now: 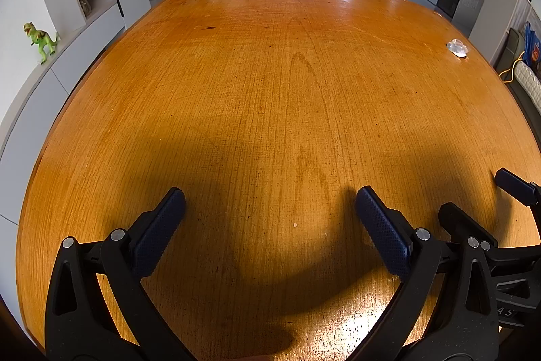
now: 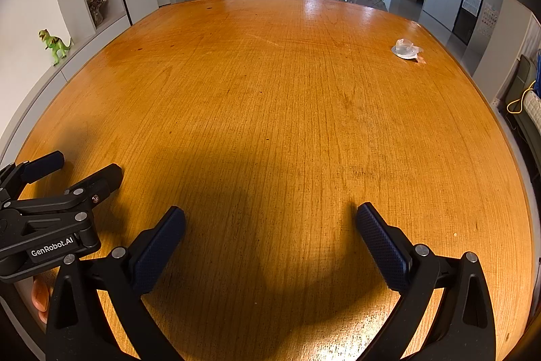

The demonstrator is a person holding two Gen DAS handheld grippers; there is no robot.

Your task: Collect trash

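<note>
Just one clear wrapper (image 2: pixel 406 49) on table (image 2: pixel 270 110); two hand-held grippers, both agape.

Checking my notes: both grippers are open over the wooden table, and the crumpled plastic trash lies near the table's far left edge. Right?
Not quite: the crumpled plastic trash lies near the far right edge, as the right wrist view shows. The left gripper and right gripper are indeed open over the wooden table.

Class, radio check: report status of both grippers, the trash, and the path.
Left gripper open, empty. Right gripper open, empty. Crumpled clear wrapper far right on table, untouched. Nothing in the way.
</note>
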